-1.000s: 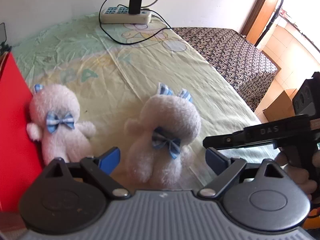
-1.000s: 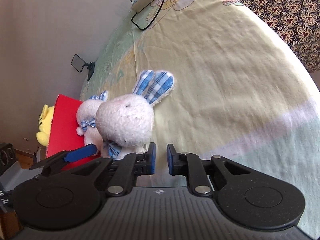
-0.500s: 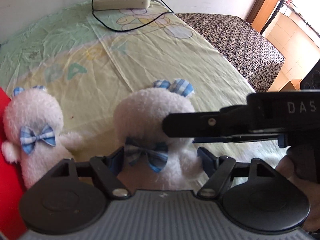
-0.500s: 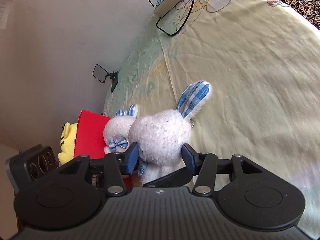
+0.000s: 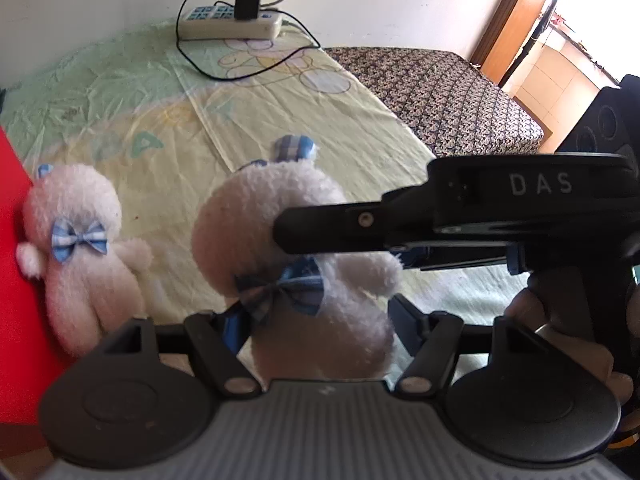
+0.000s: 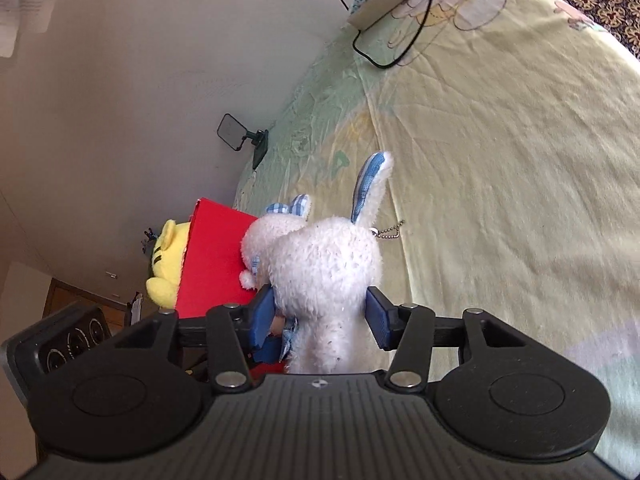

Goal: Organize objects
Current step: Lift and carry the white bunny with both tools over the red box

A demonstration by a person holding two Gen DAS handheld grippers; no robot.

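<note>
A white plush bunny with a blue checked bow [image 5: 304, 248] stands on the yellow-green bedsheet [image 5: 288, 120]. My left gripper [image 5: 316, 320] is open, one finger on each side of its body. My right gripper [image 6: 320, 312] comes in from the side and its pads press the same bunny [image 6: 324, 272]; its black arm crosses the left wrist view [image 5: 460, 212]. A second white bunny [image 5: 76, 240] leans against a red box [image 5: 16, 280]; both also show in the right wrist view, the bunny [image 6: 272, 228] and the box [image 6: 216, 256].
A white power strip with a black charger [image 5: 232, 20] and cable lies at the far end of the bed. A yellow plush toy [image 6: 166, 264] sits behind the red box. A dark patterned mattress [image 5: 440, 88] lies at the right. A small mirror on a clip [image 6: 236, 136] stands by the wall.
My right gripper opened, moved in over the near bunny and closed around it. My left gripper came closer, so its fingers now flank the bunny's body. The bunny stands more upright.
</note>
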